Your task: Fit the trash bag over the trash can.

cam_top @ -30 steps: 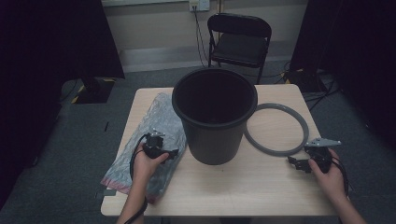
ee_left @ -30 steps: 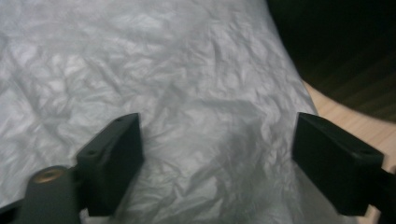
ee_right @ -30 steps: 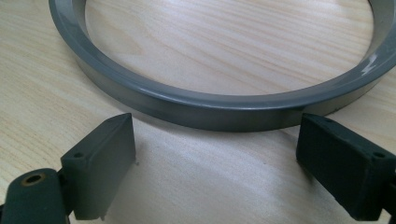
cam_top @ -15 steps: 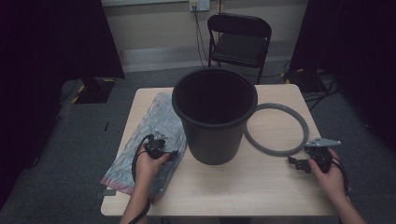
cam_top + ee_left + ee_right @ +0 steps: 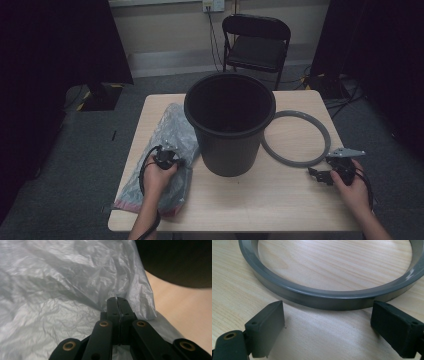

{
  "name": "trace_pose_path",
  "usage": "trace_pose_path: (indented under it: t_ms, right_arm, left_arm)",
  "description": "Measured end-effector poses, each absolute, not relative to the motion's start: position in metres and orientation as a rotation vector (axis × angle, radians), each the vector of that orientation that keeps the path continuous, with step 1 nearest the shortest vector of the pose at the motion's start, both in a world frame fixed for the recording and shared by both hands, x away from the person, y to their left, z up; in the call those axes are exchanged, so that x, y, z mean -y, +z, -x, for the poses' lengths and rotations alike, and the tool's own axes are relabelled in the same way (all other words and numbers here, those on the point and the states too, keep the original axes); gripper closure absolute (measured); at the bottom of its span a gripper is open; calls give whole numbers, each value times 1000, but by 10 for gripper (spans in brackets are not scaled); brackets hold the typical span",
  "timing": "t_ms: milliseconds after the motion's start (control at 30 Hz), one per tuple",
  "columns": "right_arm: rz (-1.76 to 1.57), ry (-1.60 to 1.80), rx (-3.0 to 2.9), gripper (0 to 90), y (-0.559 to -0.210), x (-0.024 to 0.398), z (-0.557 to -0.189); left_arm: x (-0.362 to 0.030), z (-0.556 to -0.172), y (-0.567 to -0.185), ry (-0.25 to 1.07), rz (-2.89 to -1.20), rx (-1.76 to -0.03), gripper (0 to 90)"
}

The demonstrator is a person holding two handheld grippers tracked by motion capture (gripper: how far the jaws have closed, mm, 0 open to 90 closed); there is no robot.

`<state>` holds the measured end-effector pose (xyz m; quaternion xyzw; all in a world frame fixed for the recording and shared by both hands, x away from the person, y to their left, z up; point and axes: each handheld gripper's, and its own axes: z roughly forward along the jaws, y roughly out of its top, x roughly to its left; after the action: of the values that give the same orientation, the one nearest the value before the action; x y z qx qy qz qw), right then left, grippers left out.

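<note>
Plastic first, in the high view: thin, crinkled, translucent grey bag (image 5: 172,122) flat on the pale wood-grain desk (image 5: 260,200), touching the left side of the tall, round, matt black bucket (image 5: 230,125). Left gripper (image 5: 172,161) down on the bag's near half. Right gripper (image 5: 320,176) just beside the smooth grey ring (image 5: 320,135), flat on the desk right of the bucket.

Left gripper view: just been closing, fingers (image 5: 112,306) now pressed together, pinching a raised fold of the film. Reads as a secured grip, bag likely ready for lifting toward the bucket.

Right gripper view: fingers (image 5: 268,322) spread wide, holding nothing, hard glossy ring close ahead.
</note>
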<state>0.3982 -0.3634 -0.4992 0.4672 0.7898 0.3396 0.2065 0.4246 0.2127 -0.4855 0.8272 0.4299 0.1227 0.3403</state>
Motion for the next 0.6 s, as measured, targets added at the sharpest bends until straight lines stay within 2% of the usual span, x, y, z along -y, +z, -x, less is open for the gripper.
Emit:
trace_pose_path:
  t_ms: [433,467,500,533,600]
  right_arm:
    - [-1300,947,-2202,112,-499,364,-398]
    - [-1300,947,-2202,112,-499,364,-398]
    - [-1300,947,-2202,112,-499,364,-398]
    - [-1300,947,-2202,112,-499,364,-398]
    - [-1300,948,-2202,112,-499,364,-398]
  left_arm:
    - [-241,-336,-483,158,-2158,-1113,900]
    - [-241,-334,-481,162,-2152,-1125,864]
    - [-242,-335,-477,183,-2111,-1161,784]
    - [-241,-336,-475,208,-2073,-1180,574]
    - [-243,-348,-469,317,-2055,-1167,406]
